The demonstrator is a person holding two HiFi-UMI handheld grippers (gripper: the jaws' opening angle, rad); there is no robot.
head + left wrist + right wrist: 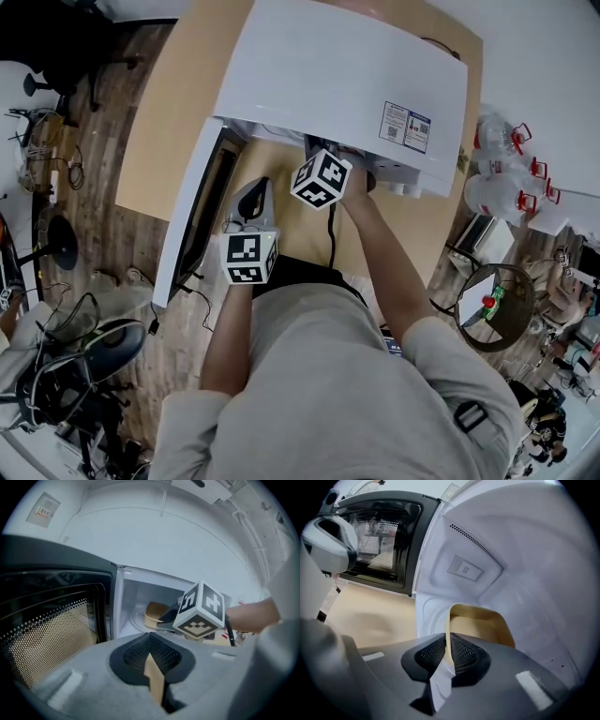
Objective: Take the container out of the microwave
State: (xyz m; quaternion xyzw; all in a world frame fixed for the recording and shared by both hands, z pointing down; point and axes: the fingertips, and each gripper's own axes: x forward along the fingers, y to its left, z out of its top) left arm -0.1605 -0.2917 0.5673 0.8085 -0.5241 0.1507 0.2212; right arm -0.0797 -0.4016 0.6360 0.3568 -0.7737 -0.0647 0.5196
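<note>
The white microwave (337, 84) stands on a wooden table (173, 103) with its door (192, 216) swung open to the left. Inside on the turntable sits a tan container (487, 625), also seen in the left gripper view as the tan container (153, 613). My right gripper (449, 645) reaches into the cavity and is shut on the container's near wall. Its marker cube (321, 178) shows at the microwave's mouth. My left gripper (149, 654) hangs in front of the opening beside the door, shut with nothing in it.
The door's dark mesh window (47, 630) is close on my left gripper's left. Office chairs and cables (56, 244) crowd the floor on the left. Clear water jugs (506, 169) and a round stool (492, 305) stand to the right of the table.
</note>
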